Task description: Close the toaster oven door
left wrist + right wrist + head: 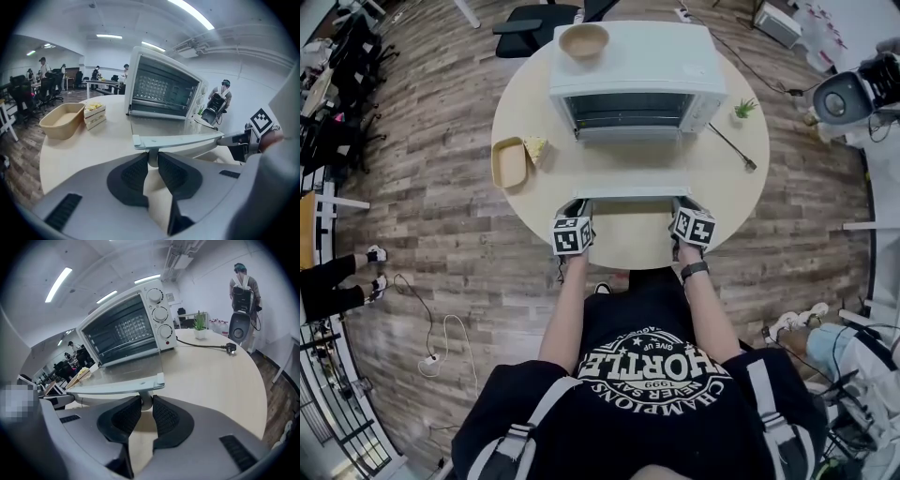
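A white toaster oven [633, 70] stands at the far side of the round table [722, 187]. Its glass door [633, 164] lies open and flat towards me. The pale handle bar [633, 189] runs along the door's near edge. My left gripper [579, 203] is shut on the post under the handle's left end [151, 157], pads pressing it from both sides. My right gripper [682, 202] is shut on the post under the right end [145, 401] in the same way. The oven [164, 89] and its dials [159, 312] show beyond the handle bar [178, 139] in both gripper views.
A tan bowl [583, 40] sits on top of the oven. A tan tray [508, 161] and a sandwich piece [535, 148] lie left of the door. A small plant [744, 109] and the power cord with plug [733, 147] are at the right. People stand further off.
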Motion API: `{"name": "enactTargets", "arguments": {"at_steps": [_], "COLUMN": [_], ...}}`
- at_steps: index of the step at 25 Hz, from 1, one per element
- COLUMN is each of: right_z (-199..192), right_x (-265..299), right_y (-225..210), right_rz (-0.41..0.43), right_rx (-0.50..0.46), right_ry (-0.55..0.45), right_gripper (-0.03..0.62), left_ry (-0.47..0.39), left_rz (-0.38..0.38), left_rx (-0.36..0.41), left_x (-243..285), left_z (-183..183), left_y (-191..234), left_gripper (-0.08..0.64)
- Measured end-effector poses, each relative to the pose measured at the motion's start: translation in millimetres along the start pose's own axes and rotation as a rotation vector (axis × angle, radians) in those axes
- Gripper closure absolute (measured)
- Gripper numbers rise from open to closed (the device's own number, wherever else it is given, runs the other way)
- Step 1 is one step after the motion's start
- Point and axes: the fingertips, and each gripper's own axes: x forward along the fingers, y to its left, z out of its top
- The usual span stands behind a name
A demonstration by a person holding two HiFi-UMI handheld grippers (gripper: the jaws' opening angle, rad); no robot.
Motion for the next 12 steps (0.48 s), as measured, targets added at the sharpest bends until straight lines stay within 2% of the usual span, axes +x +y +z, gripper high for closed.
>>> {"name": "enactTargets", "arguments": {"at_steps": [12], "right_z": [6.4], "right_x": [-7.8], "right_y": [3.4], "right_rz": [0.000], "right_rx": [0.056], "right_ry": [-0.035], "right_gripper": [0.495], "left_ry": [-0.035], "left_rz": [-0.024], "left_rx": [-0.009], "left_x": [-6.5], "left_z": [7.9], "left_y": [-2.0], "left_gripper": [0.476]}}
